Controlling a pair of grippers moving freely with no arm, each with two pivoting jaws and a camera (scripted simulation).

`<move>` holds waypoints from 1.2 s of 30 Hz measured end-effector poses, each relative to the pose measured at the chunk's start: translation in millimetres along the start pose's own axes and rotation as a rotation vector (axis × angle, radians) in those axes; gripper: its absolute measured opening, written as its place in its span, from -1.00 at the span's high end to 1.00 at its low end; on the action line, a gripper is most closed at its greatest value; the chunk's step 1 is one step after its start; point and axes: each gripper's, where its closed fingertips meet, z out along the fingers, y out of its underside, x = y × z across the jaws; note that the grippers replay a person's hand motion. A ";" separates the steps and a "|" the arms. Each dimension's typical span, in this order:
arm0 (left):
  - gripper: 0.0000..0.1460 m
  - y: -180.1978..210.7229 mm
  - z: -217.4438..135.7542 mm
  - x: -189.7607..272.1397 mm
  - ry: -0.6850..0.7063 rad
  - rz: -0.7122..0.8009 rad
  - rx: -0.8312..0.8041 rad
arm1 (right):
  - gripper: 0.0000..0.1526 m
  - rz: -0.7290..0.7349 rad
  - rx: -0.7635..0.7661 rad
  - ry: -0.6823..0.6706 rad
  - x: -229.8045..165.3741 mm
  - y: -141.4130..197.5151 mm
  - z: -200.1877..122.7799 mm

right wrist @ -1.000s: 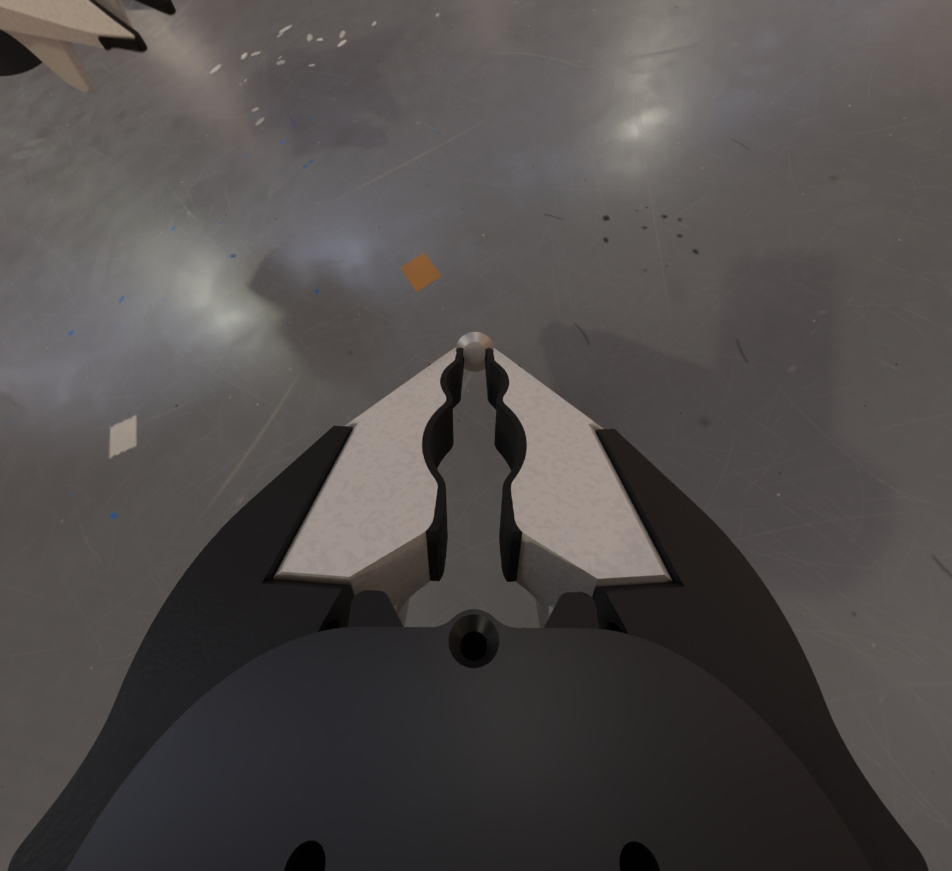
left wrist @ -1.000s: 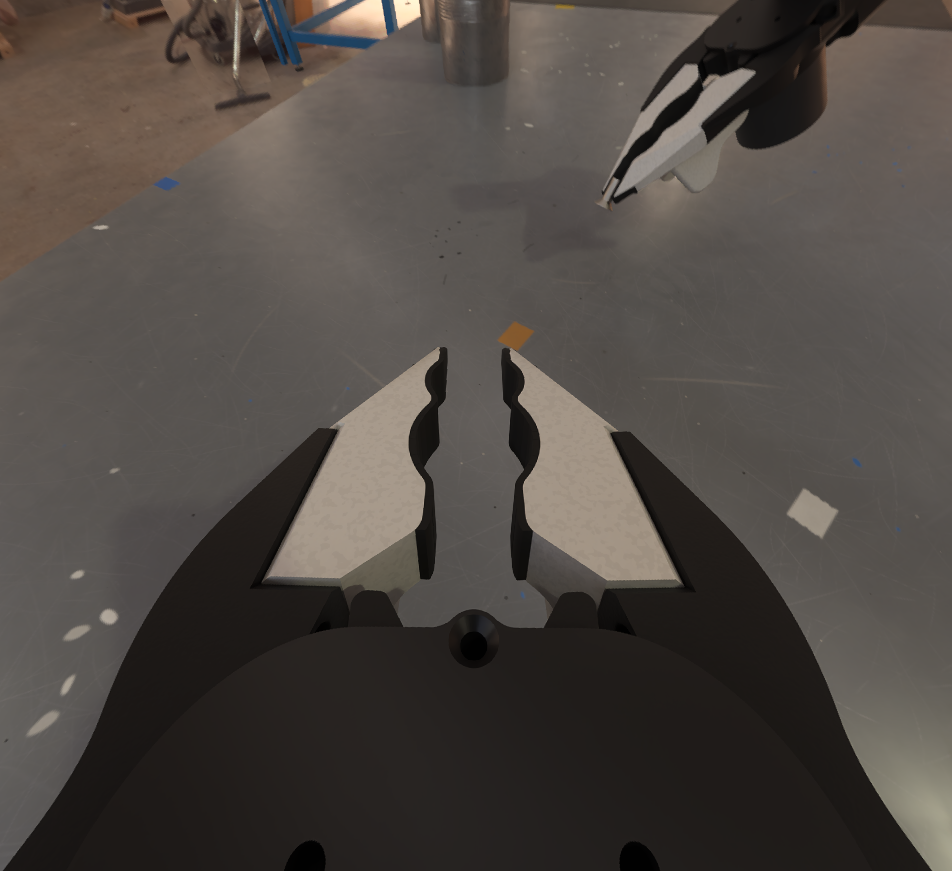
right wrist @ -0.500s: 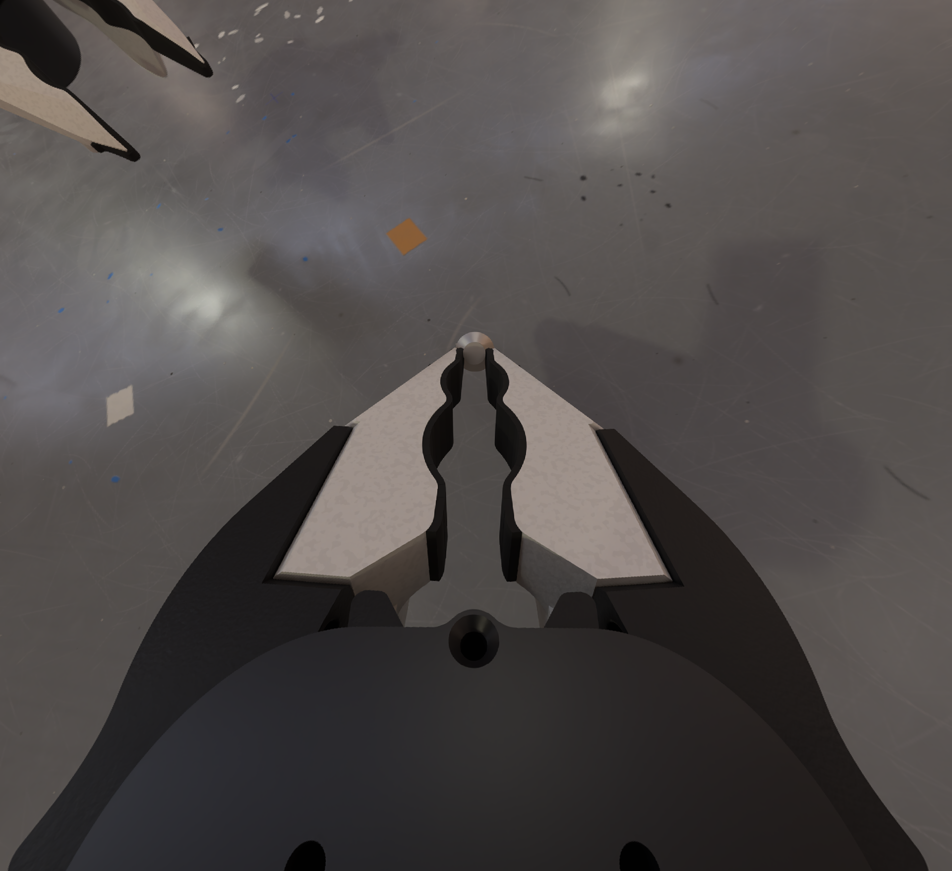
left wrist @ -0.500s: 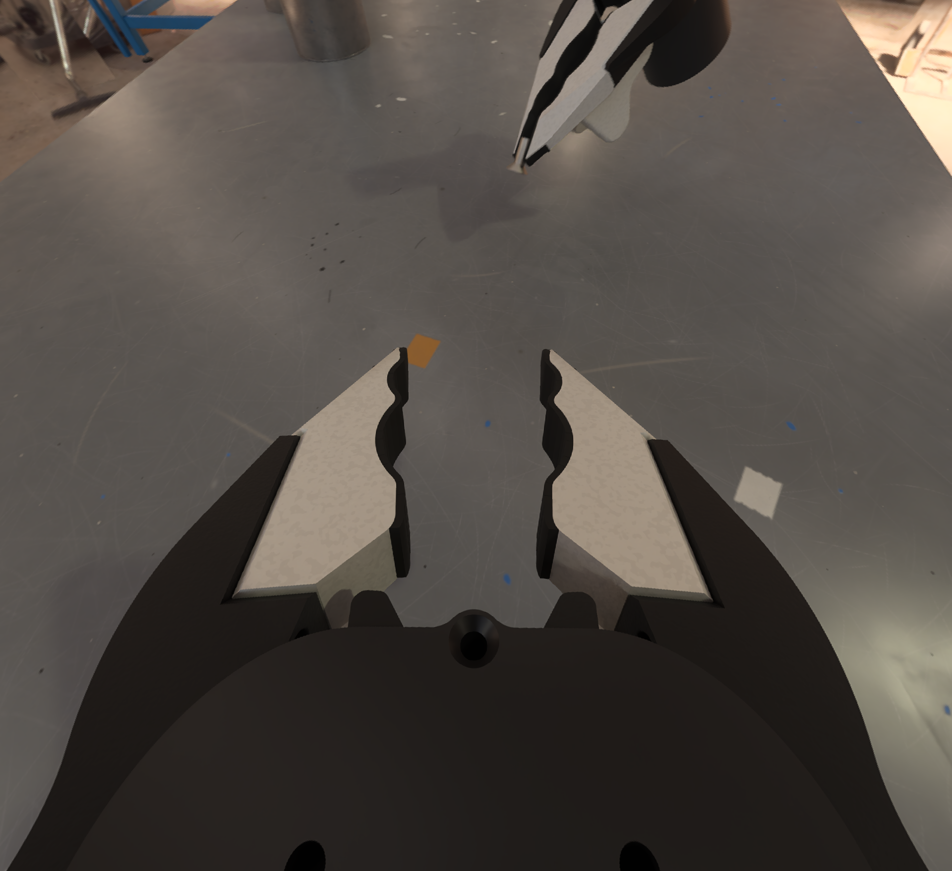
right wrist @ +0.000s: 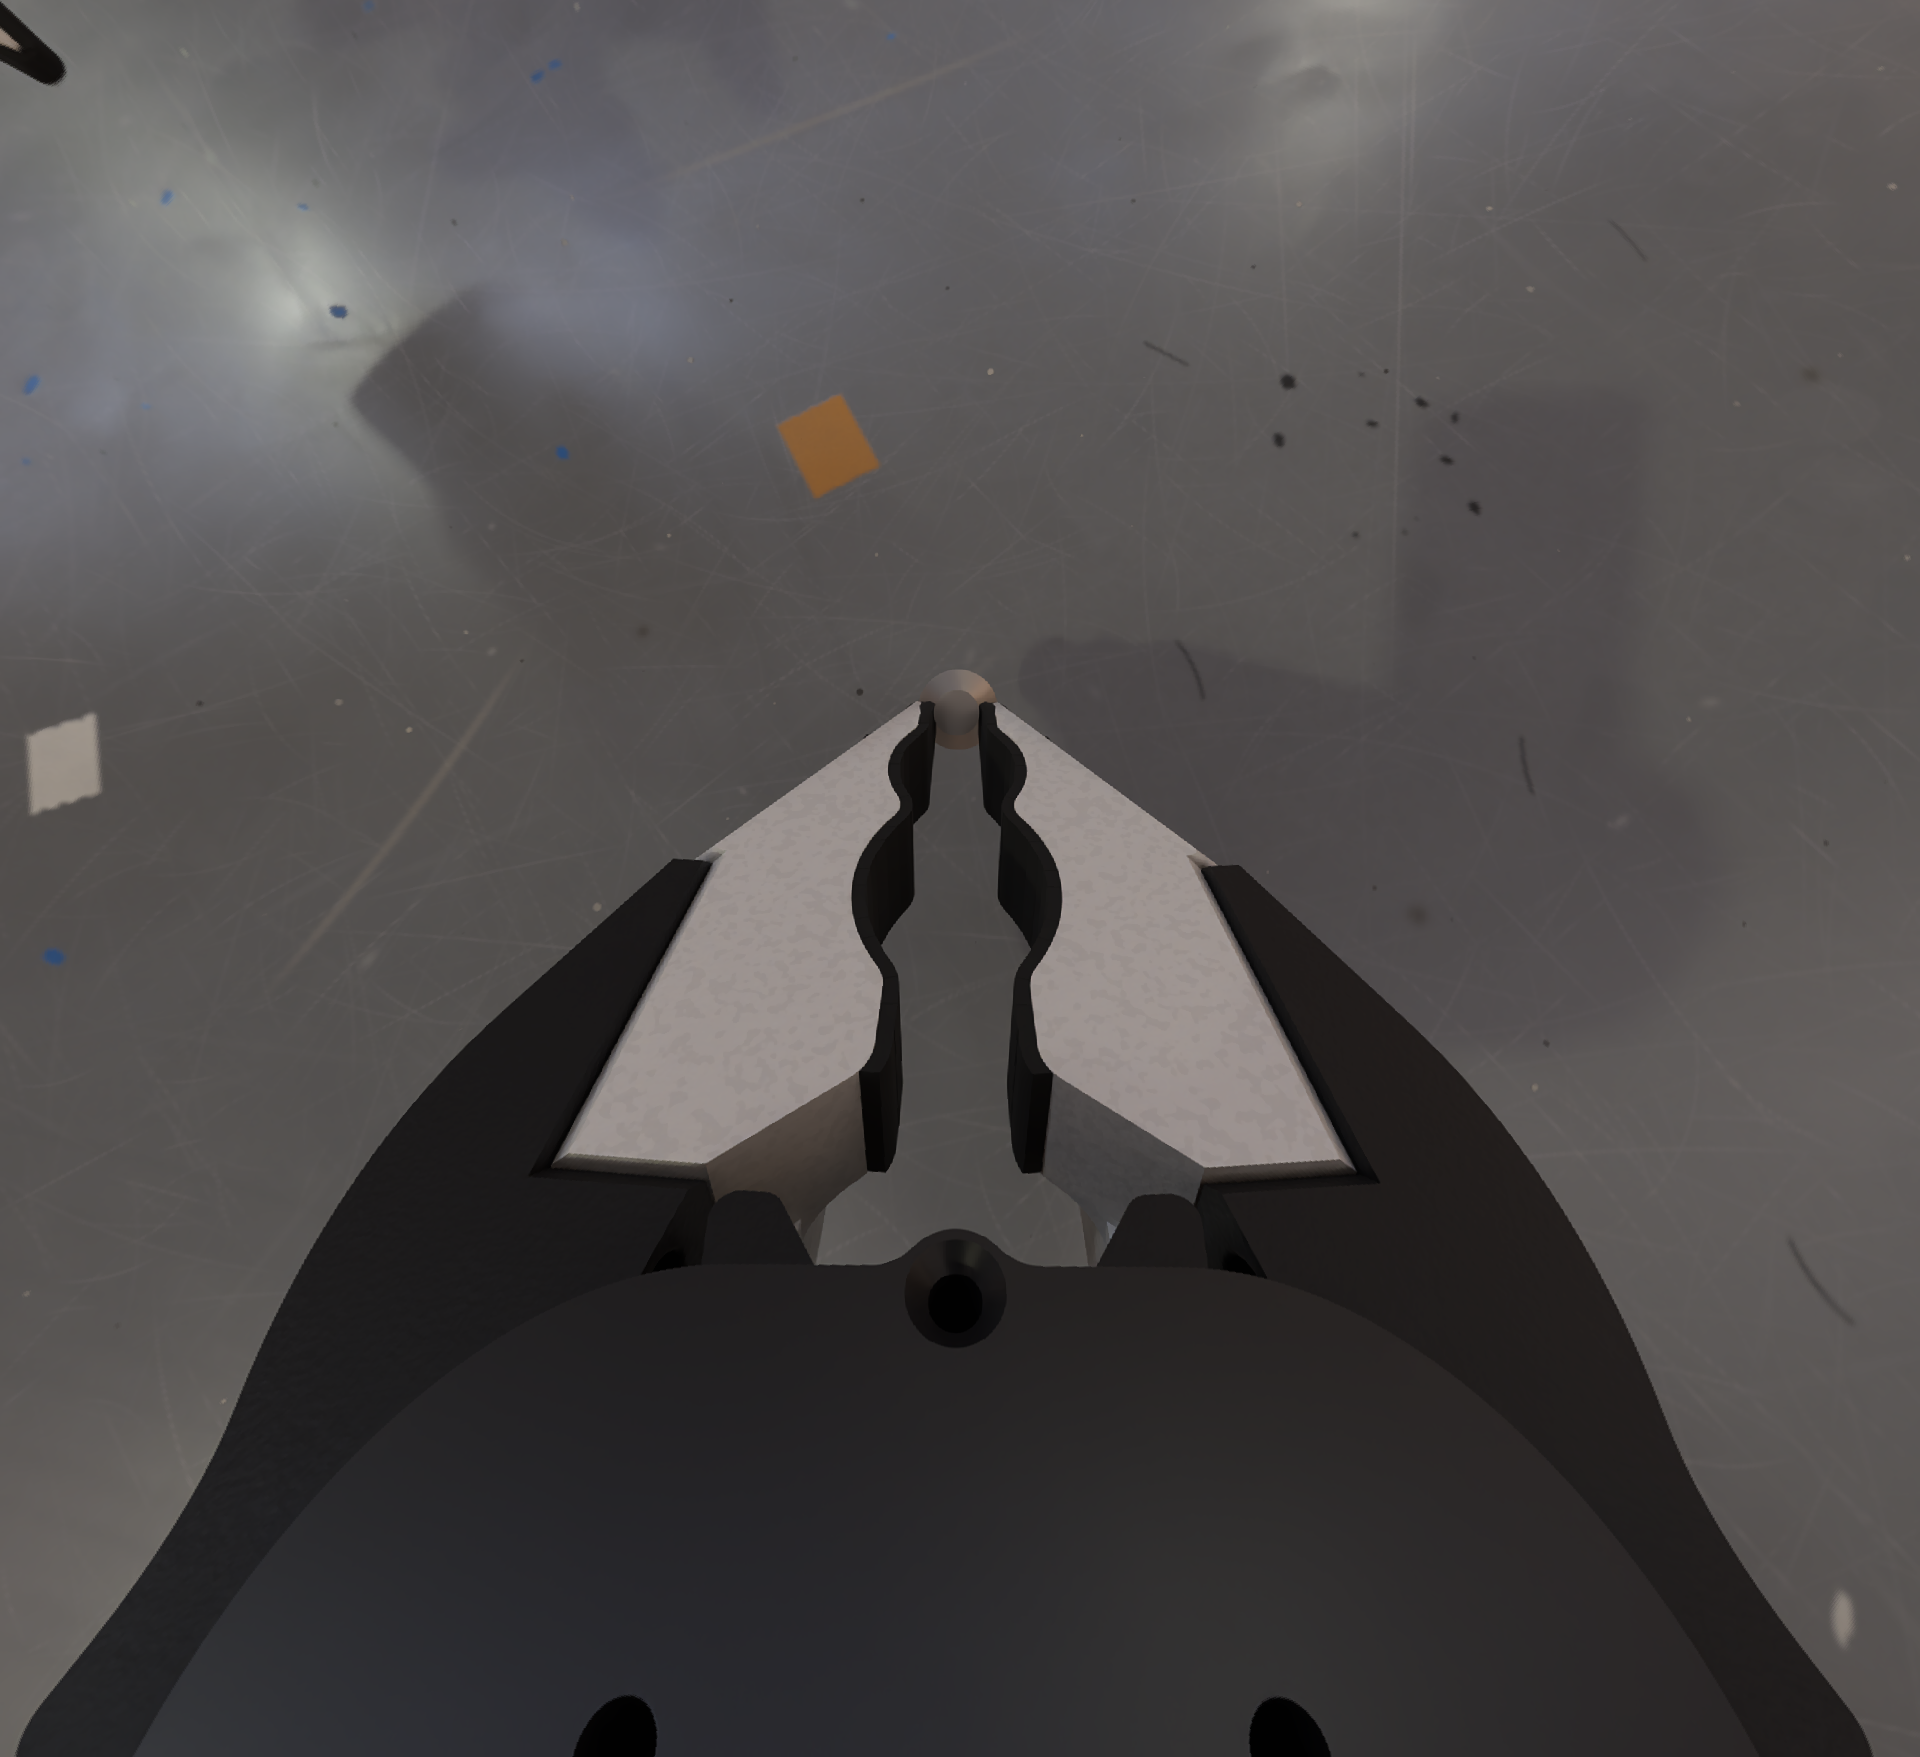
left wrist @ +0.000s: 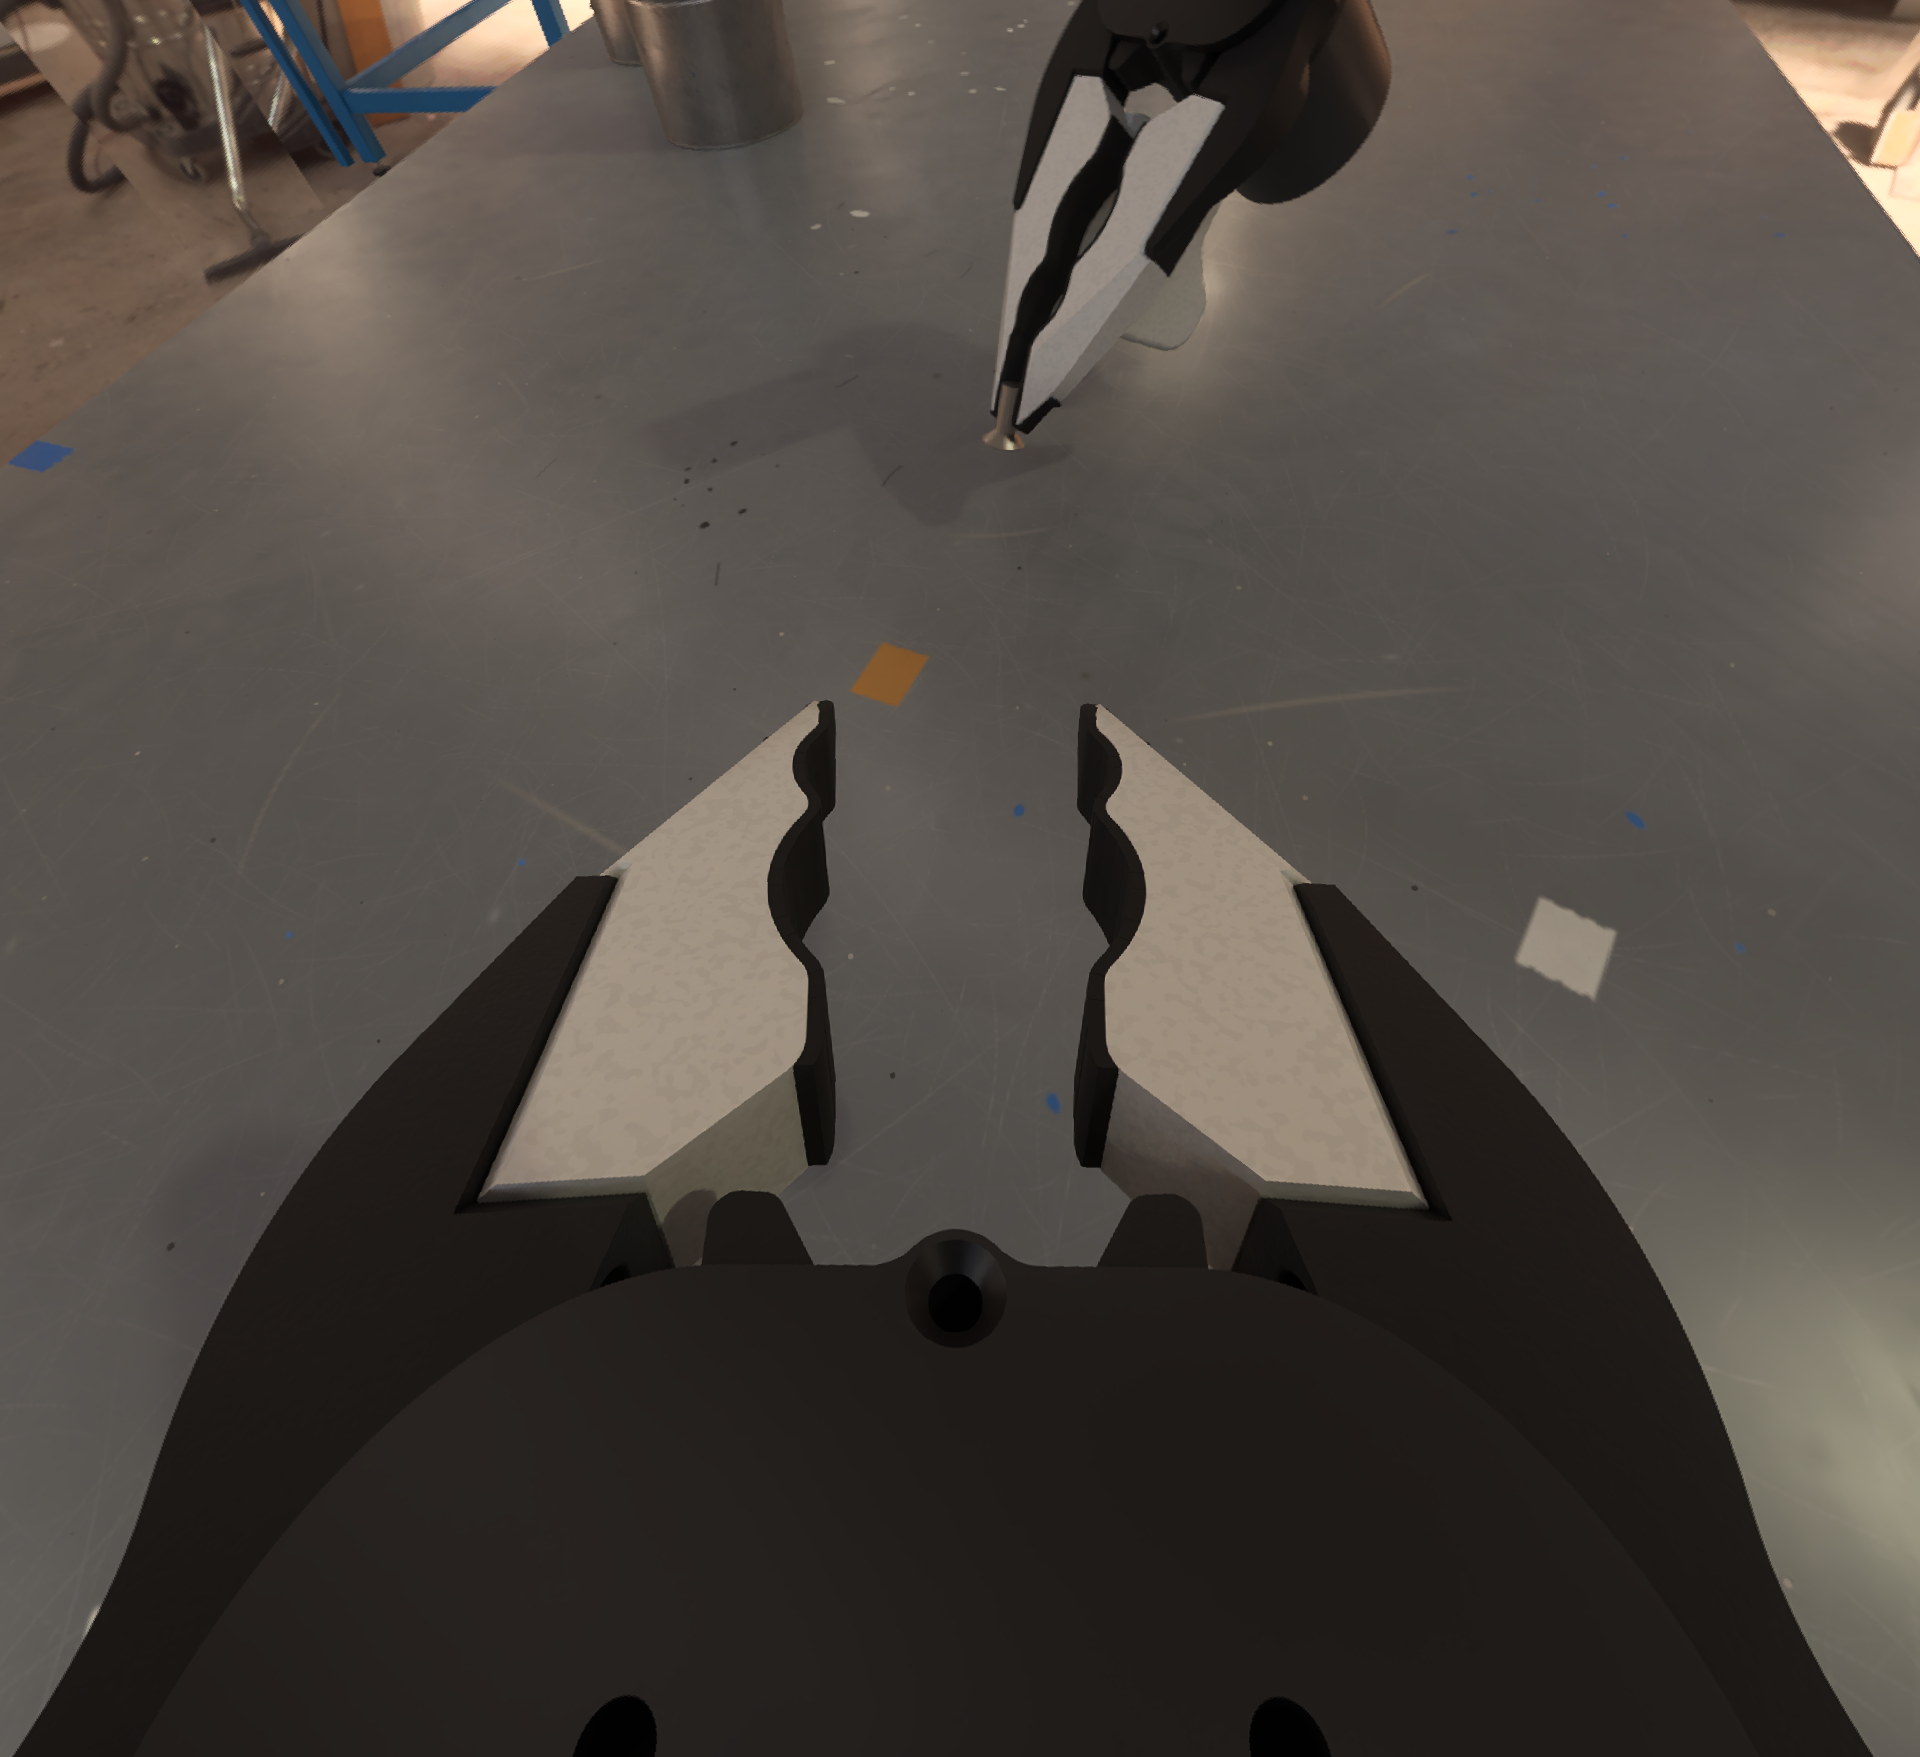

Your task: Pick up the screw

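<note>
The screw [right wrist: 957, 708] is small and metallic, pinched at the very tips of my right gripper [right wrist: 956, 720], which is shut on it. In the left wrist view the right gripper [left wrist: 1023, 403] points down at the grey table, and the screw [left wrist: 1005, 431] hangs head-down from its tips, at or just above the surface; I cannot tell if it touches. My left gripper [left wrist: 954, 720] is open and empty, low over the table [left wrist: 416, 668], well short of the screw. One left fingertip [right wrist: 31, 50] shows at the left edge of the right wrist view.
A ribbed metal cylinder [left wrist: 696, 14] stands at the table's far left. An orange square patch [left wrist: 889, 672] lies just ahead of my left fingertips and also shows in the right wrist view [right wrist: 828, 445]. A white patch [left wrist: 1565, 947] lies to the right. A blue frame [left wrist: 312, 45] stands beyond the table.
My left gripper has opened wider and swung to face the right gripper. The right gripper, still shut on the screw, has come lower toward the table; the orange patch looks larger.
</note>
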 end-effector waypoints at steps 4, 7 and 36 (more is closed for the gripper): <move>0.36 5.1 2.7 1.8 0.022 0.022 -0.009 | 0.90 -0.027 -0.053 0.013 0.4 0.1 9.5; 0.37 7.1 3.2 0.7 0.030 0.031 -0.012 | 0.90 -0.032 -0.070 0.023 1.3 -0.2 11.5; 0.41 12.3 21.6 0.5 0.070 0.012 -0.038 | 0.90 -0.014 -0.170 0.020 0.4 0.9 15.7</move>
